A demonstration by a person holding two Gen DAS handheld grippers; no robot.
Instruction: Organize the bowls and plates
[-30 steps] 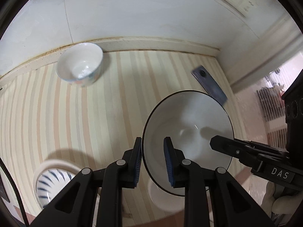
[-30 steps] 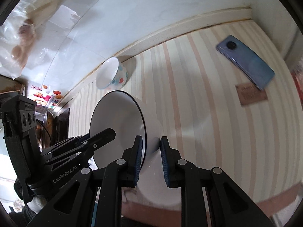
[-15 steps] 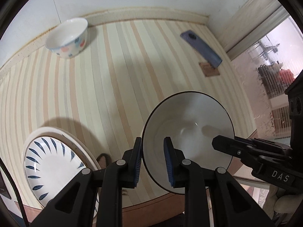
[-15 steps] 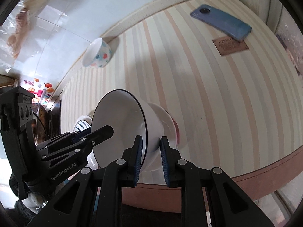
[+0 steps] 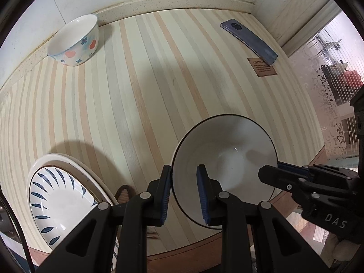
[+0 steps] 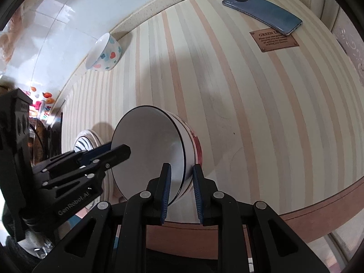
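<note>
White bowl (image 5: 227, 159) with black rim is hanging tilted above the striped desk (image 5: 136, 91), near its front edge; left gripper (image 5: 184, 193) and right gripper (image 6: 179, 191) are both clamping its rim with narrow jaws.

Our left gripper (image 5: 183, 190) and right gripper (image 6: 180, 187) are matte black with blue ribbed pads, silver pivot screws, and white "GenRobot.AI" and "DAS" lettering.

Soft indoor light, wall glare, fisheye bending, dark corners
</note>
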